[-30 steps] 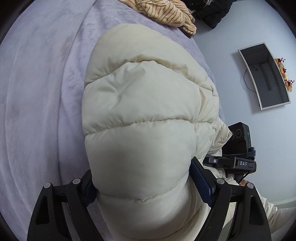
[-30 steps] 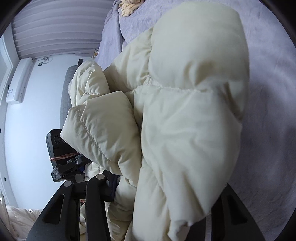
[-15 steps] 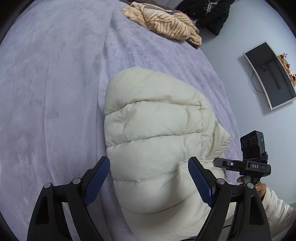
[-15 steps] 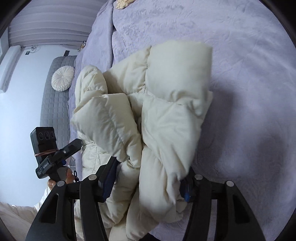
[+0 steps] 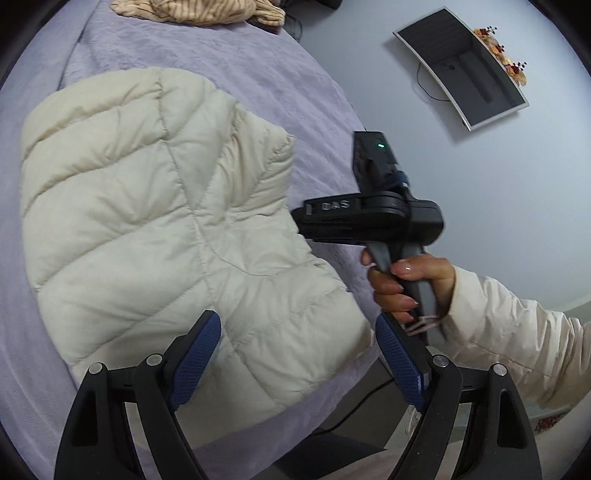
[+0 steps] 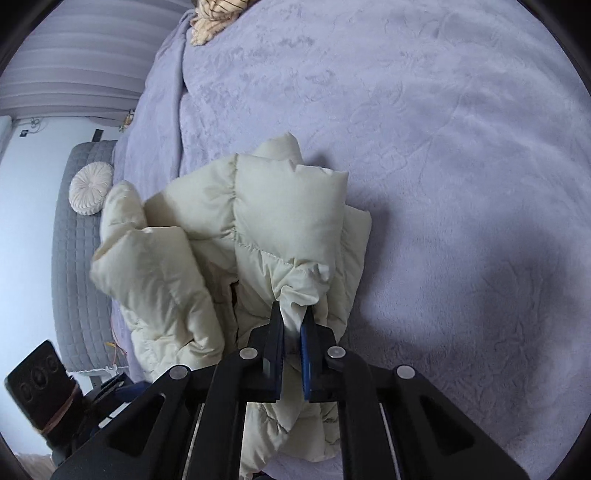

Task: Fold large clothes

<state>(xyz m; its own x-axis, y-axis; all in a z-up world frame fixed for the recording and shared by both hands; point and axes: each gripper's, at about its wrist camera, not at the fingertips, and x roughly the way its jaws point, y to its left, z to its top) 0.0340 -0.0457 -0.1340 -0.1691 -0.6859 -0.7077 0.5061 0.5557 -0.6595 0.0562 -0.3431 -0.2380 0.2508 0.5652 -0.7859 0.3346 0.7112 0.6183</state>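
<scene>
A cream quilted puffer jacket (image 5: 159, 221) lies bunched on the lilac bedspread (image 5: 258, 74). My left gripper (image 5: 295, 354) is open and empty, held above the jacket's near edge. In the right wrist view the jacket (image 6: 258, 229) is gathered in puffy folds, and my right gripper (image 6: 293, 332) is shut on a pinch of its fabric. The right gripper body and the hand that holds it also show in the left wrist view (image 5: 369, 218), at the jacket's right side.
A tan striped garment (image 5: 199, 11) lies at the far end of the bed, also seen in the right wrist view (image 6: 214, 18). A wall screen (image 5: 461, 70) hangs at the right. A grey quilted bench (image 6: 77, 258) with a round cushion (image 6: 90, 188) stands beside the bed.
Both grippers pulled back from the jacket, which now lies lower on the bed. The left gripper let go and stays open. The right gripper shut on a fold of the jacket.
</scene>
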